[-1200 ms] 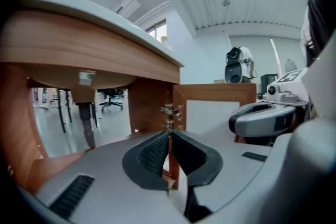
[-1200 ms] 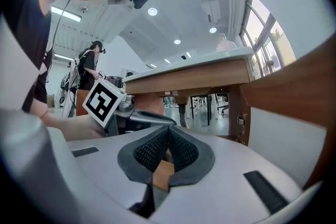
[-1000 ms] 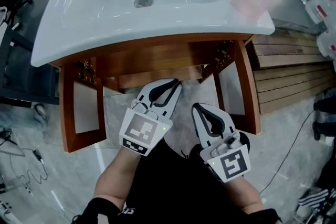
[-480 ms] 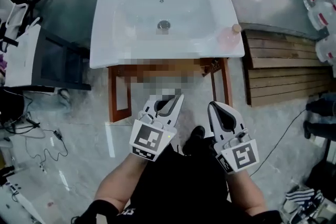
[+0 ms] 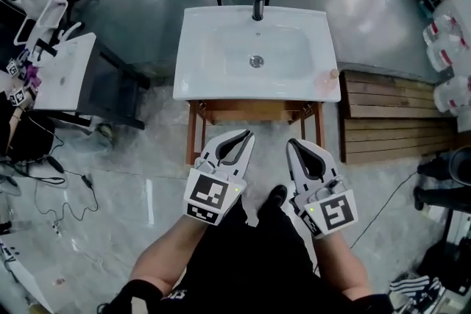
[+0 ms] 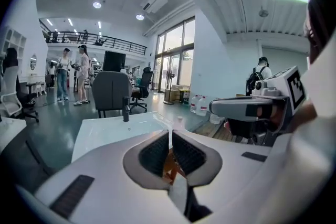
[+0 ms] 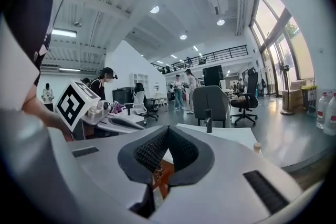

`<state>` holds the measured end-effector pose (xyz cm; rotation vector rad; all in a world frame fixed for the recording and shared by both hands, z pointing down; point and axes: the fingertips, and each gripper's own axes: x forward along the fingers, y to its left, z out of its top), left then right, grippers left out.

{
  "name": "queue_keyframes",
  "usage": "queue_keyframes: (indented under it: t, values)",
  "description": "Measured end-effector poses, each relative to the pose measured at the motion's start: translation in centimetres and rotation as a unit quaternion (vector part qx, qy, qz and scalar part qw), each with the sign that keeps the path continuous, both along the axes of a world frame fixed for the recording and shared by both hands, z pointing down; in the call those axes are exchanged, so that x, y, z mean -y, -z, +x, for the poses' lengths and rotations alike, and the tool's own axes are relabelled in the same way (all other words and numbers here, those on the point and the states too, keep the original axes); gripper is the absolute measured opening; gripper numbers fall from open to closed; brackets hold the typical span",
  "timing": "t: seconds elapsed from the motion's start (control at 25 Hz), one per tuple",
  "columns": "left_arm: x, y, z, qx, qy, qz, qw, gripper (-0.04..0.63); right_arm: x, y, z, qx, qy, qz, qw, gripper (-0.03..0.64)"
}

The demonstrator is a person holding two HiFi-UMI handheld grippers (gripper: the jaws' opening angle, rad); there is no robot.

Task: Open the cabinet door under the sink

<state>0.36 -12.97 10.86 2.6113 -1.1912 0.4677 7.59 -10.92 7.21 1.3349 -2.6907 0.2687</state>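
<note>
Two grippers being held well apart from cabinet (image 5: 254, 112): left gripper (image 5: 244, 136), right gripper (image 5: 294, 146). Both being held shut, nothing gripped. Cabinet being seen under sink (image 5: 193, 88). Door (image 5: 193, 137) seemingly being left swung out, so no reaching being needed now.

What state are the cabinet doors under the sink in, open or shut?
Open. In the head view the left door and right door both stand swung out toward the person from the cabinet front beneath the sink.
</note>
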Motion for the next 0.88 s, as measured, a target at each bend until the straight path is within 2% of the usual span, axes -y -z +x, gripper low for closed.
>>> queue_keyframes:
  t: [0.16, 0.32, 0.44, 0.6, 0.76, 0.88]
  values:
    - [-0.9, 1.7, -2.6, 0.011, -0.006, 0.019, 0.9997, 0.034, -1.5, 1.4, -2.1, 0.019, 0.0, -0.018, 1.0, 0.012]
    - [-1.0, 2.1, -5.1, 0.012, -0.002, 0.018, 0.9998, 0.034, -2.5, 2.4, -3.5, 0.003, -0.004, 0.003, 1.0, 0.012]
    - [-1.2, 3.1, -5.9, 0.009, 0.008, 0.02, 0.9997, 0.034, -2.8, 2.4, -2.8, 0.008, -0.005, 0.003, 1.0, 0.012]
    - [-1.3, 4.9, -6.7, 0.013, 0.043, 0.034, 0.9984, 0.034, -2.3, 3.1, -0.9, 0.026, 0.008, -0.002, 1.0, 0.012]
    - [-1.4, 6.3, -7.3, 0.009, 0.078, 0.043, 0.996, 0.034, -2.3, 5.5, 0.2, 0.032, 0.033, 0.022, 0.999, 0.012]
    - [-1.7, 6.9, -7.2, -0.009, 0.108, 0.038, 0.9934, 0.034, -2.6, 6.4, 0.7, 0.03, 0.046, 0.027, 0.998, 0.012]
